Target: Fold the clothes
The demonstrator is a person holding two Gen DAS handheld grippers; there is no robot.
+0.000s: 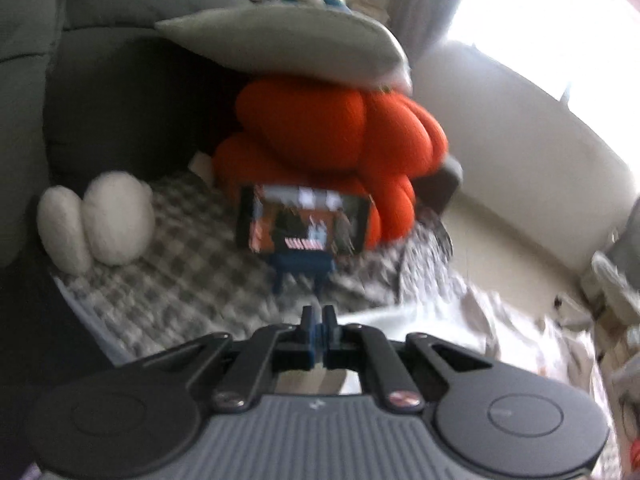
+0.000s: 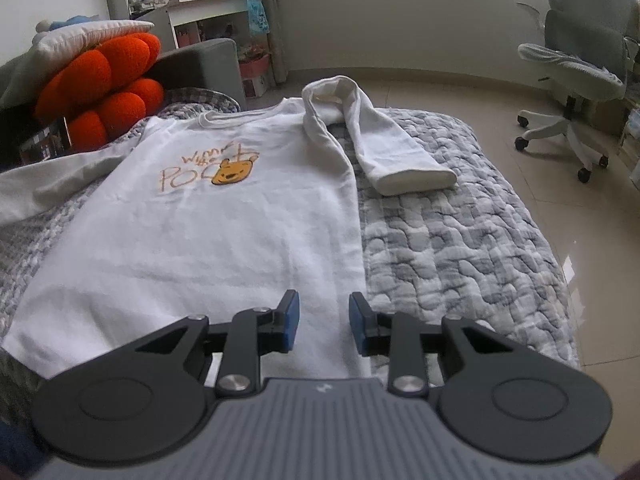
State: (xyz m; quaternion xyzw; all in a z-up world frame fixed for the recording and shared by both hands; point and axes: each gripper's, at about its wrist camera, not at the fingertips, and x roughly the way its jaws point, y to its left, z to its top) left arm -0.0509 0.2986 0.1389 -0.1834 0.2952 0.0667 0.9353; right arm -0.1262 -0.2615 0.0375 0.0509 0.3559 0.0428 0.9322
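A white long-sleeved cotton shirt (image 2: 224,220) with an orange bear-face print and orange lettering on the chest lies flat, front up, across the middle of the right wrist view, its collar toward the top of the frame and its hem at the bottom. One sleeve (image 2: 384,140) is bent over at the shoulder and runs down toward the centre right, its cuff resting on the cover beside the shirt body. The other sleeve (image 2: 48,188) stretches out to the left edge of the frame. The shirt rests on a grey-and-white checked quilted cover (image 2: 460,240).

The right gripper (image 2: 324,324) sits at the lower centre of its view, its blue-padded fingers spread well apart with nothing between them, above the lower right edge of the shirt near the hem.

The left gripper (image 1: 319,332) is at the lower centre of its own blurred view, its fingers drawn almost together with only a narrow slit between them. Whether any cloth is pinched there cannot be told.

Beyond it, in the middle of the left wrist view, a phone with a lit screen (image 1: 302,222) stands on a dark blue holder on the checked cover, in front of a lumpy orange knotted cushion (image 1: 332,140). A pale grey pillow (image 1: 280,40) lies on top of that cushion. Two rounded cream cushions (image 1: 96,224) sit at the left.

In the upper right of the right wrist view a grey office chair on castors (image 2: 576,72) stands on a glossy beige tiled floor (image 2: 560,208).
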